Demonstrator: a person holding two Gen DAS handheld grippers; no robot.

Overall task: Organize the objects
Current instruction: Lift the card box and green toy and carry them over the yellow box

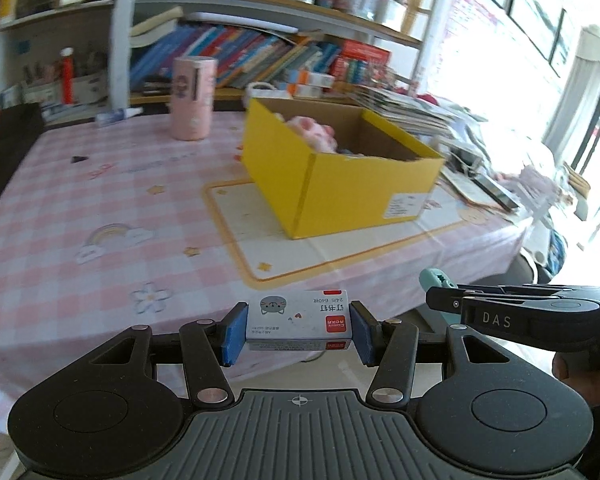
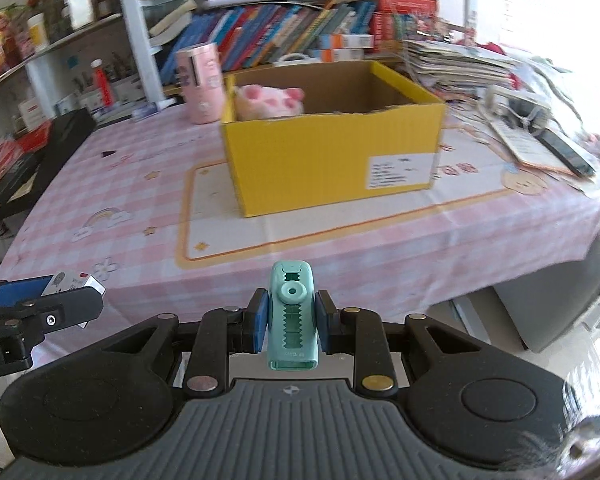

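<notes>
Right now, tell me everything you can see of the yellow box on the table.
The yellow box is open-topped corrugated cardboard, brown inside, with a white printed label low on one side. It stands upright on the cream panel of the pink checked tablecloth, which is all that visibly touches it from outside. A pink plush toy lies inside near one end. The near top edge looks slightly ragged. Neither gripper touches it.

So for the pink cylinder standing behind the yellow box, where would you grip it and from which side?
Grip the pink cylinder across its round body, about mid-height, coming in level from the open tablecloth side. It stands upright, and its curved wall gives two opposite faces at any angle. The yellow box stands close on one side and the shelves lie behind, so those approaches look cramped. Whether the jaws span it is unclear.
</notes>
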